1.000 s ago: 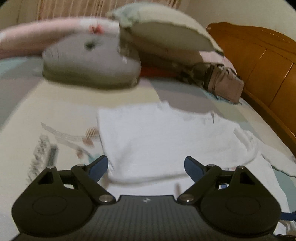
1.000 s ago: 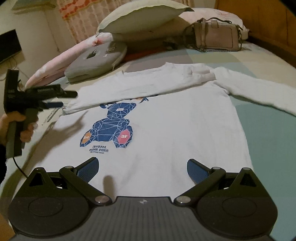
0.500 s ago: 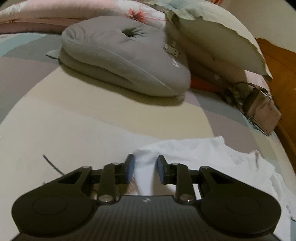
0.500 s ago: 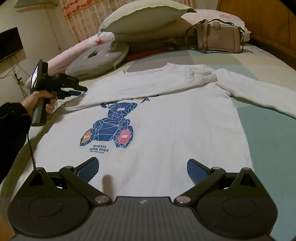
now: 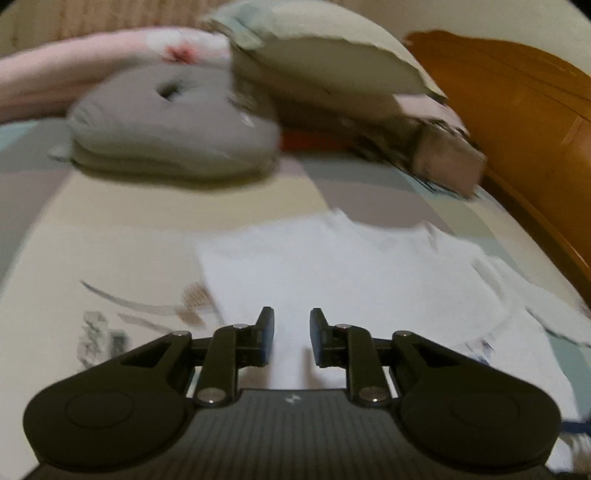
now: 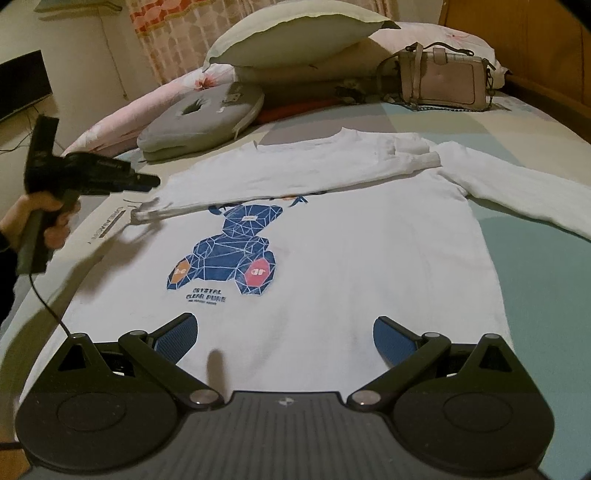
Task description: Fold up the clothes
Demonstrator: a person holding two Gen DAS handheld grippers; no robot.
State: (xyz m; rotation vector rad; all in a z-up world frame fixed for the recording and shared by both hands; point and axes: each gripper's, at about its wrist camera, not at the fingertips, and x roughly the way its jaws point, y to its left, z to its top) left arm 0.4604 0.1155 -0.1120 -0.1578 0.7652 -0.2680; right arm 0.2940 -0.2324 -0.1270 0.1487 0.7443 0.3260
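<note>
Your left gripper (image 5: 291, 338) has its jaws nearly together with a narrow gap between the blue pads, and they are opening; white cloth shows through the gap, but the pads do not visibly pinch it, and in your right wrist view its tip (image 6: 147, 181) hangs just above the cuff of the folded sleeve (image 6: 155, 208), apart from it. Your left hand (image 6: 40, 218) wraps the black handle, a thin cable trailing down from it. Your right gripper (image 6: 284, 332) stands wide open, its ribbed blue pads spread over the lower hem and gripping nothing.

The white sweatshirt (image 6: 351, 240) lies flat on the bedsheet (image 6: 546, 288) straight ahead of your right gripper, soft knit, with a faceted blue bear print (image 6: 229, 251) and small lettering beneath. One sleeve is folded across the chest towards your left gripper; the other sleeve (image 6: 517, 192) stretches out to the right of your right gripper.

Beyond the collar sit a grey cushion (image 6: 199, 118) with a dimple in its middle, a plump pale pillow (image 6: 295, 33) and a boxy beige handbag (image 6: 443, 81) with a chain strap. A glossy wooden headboard (image 5: 517, 122) rises to the right of your left gripper, in a view blurred throughout
</note>
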